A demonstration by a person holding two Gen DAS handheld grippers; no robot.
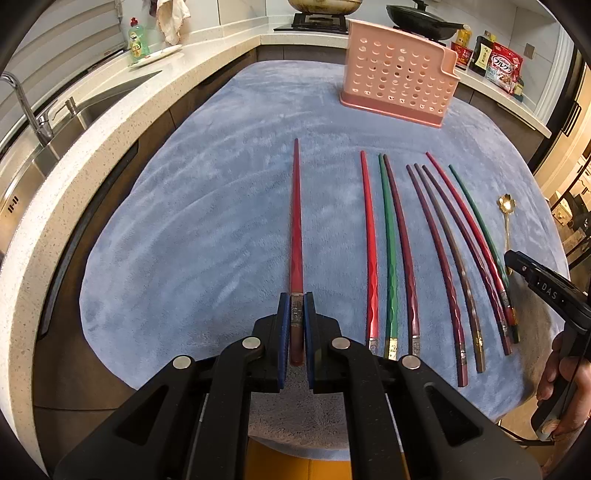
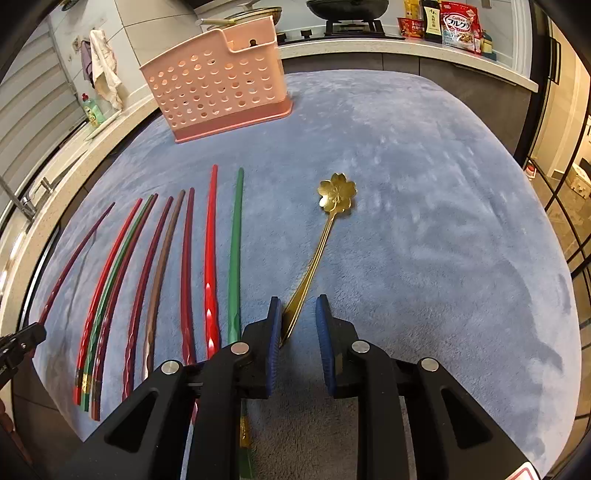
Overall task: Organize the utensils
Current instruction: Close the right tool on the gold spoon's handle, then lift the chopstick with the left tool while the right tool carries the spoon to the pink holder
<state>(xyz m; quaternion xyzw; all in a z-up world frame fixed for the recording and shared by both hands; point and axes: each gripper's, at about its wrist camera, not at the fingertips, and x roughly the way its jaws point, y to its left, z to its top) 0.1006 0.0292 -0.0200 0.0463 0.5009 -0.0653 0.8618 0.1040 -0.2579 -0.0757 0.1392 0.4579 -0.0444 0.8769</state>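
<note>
My left gripper [image 1: 296, 325] is closed on the thick end of a dark red faceted chopstick [image 1: 296, 229], with both blue pads [image 1: 283, 325] pressed on its metal band; the rest of this chopstick lies straight ahead on the blue fleece-covered surface [image 1: 207, 206]. My right gripper [image 2: 298, 325] stands with its jaws apart, and the handle of the golden metal spoon with a flower-shaped bowl [image 2: 334, 199] lies between them, close beside the left pad; I cannot tell if it touches that pad. The right pad is clearly apart from the handle, so the spoon is not gripped. The spoon rests on the surface and its bowl points away from me. To the left of the spoon lies a row of the other chopsticks [image 2: 184, 266], red, green, brown and dark purple, side by side with the thin tips pointing away. In the left view, the person's hand [image 1: 565, 391] holding the right gripper shows at the right edge. Farther on the surface stands the pink plastic utensil holder with round holes [image 2: 218, 96], upright. Behind it is the kitchen counter [image 1: 229, 48] with a black frying pan [image 1: 421, 18] on the stove.
</note>
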